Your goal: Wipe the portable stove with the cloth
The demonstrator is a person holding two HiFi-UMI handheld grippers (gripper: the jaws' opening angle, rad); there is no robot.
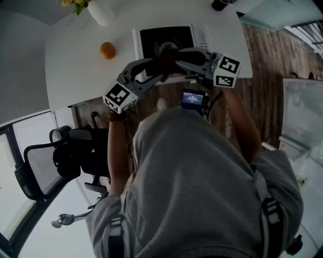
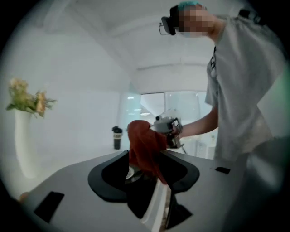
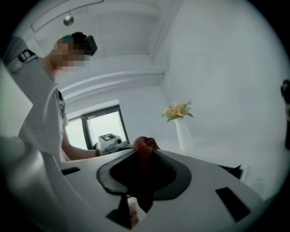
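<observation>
Head view: portable stove (image 1: 166,39), black top in a white frame, sits on the white bench (image 1: 75,60) at its far edge. An orange (image 1: 107,50) lies to its left and a white vase (image 1: 101,11) stands further back. Left tongs (image 1: 157,70) and right tongs (image 1: 181,55) meet tip to tip over the stove's near edge. The cloth (image 2: 144,149) is only a dark smudge between them here. This is the only view with the stove, the orange and the black office chair (image 1: 55,156). Each marker cube has a black-and-white square pattern. The small lit screen (image 1: 193,99) on the right tongs is too small to read.

Left gripper view: left tongs' jaws stand wide apart. The red cloth hangs loose in the gap, its top up at the right tongs opposite. Only this view shows the dark bottle (image 2: 117,137). The vase's flowers are visible, yellowish. The shirt print is unreadable.

Right gripper view: right tongs' jaws are nearly closed, pinching the cloth, which bunches above the tips. Left tongs' cube sits behind, in front of a window (image 3: 102,127).
</observation>
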